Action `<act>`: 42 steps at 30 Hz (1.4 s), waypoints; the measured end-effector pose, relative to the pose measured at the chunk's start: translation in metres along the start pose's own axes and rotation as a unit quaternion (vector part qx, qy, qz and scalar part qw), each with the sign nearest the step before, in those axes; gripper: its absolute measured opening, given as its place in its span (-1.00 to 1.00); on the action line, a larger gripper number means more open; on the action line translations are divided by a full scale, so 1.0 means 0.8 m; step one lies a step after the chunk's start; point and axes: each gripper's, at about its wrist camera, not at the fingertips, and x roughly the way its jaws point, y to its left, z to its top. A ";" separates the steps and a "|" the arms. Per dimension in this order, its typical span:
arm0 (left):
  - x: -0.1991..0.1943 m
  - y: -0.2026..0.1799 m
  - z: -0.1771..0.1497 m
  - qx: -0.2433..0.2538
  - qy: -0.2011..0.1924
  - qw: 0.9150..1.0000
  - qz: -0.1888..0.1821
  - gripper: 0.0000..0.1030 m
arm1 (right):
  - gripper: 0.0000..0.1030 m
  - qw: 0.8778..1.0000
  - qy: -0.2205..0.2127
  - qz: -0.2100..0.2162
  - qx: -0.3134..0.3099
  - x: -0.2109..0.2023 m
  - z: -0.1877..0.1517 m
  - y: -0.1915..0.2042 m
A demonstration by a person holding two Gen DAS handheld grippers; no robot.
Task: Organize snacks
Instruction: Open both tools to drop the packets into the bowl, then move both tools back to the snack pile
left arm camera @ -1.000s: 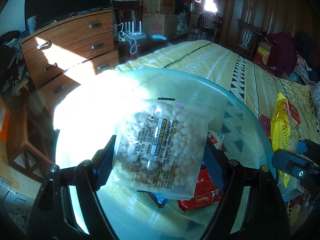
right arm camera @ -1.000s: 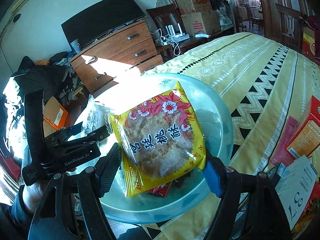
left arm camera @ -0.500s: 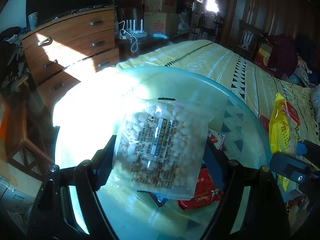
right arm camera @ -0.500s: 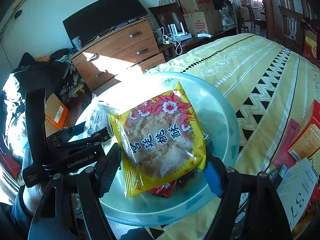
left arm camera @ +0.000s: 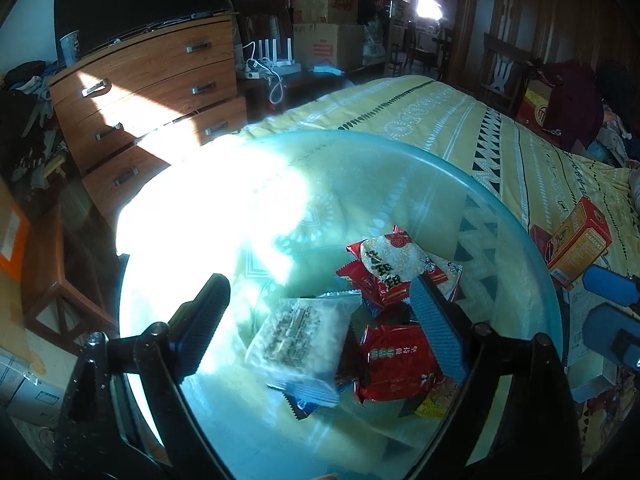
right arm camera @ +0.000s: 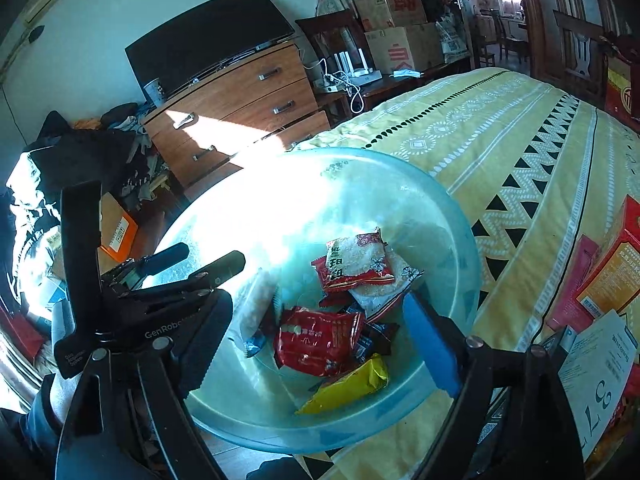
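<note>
Both my tongs, left gripper (left arm camera: 316, 300) and right gripper (right arm camera: 320, 312), have just spread their jaws and grip nothing, poised over the clear bowl (right arm camera: 452, 208) on the yellow bedspread (right arm camera: 520, 140). Its snacks: clear puffed-rice bag (left arm camera: 300, 340), yellow packet (right arm camera: 352, 384), red packets (right arm camera: 316, 340). Boxes (right arm camera: 612, 272) lie beside; a wooden dresser (left arm camera: 140, 92) stands beyond.

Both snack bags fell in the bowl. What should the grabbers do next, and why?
Probably lift both away. The left gripper and right gripper have just opened and hold nothing; the clear bag and yellow bag lie in the bowl. Boxes wait on the bed.
</note>
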 end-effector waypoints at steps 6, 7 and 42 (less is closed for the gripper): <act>-0.010 -0.006 -0.001 0.010 -0.009 1.000 0.013 0.78 | 0.80 0.999 -0.047 -0.012 -0.002 -0.067 -0.020 -0.007; -0.013 -0.007 -0.002 0.012 -0.011 1.000 0.012 0.78 | 0.81 0.998 -0.054 -0.017 0.001 -0.080 -0.029 -0.011; -0.029 -0.468 -0.237 0.280 0.086 0.942 -0.161 0.68 | 0.83 0.928 -0.035 -0.209 0.307 -0.342 -0.528 -0.260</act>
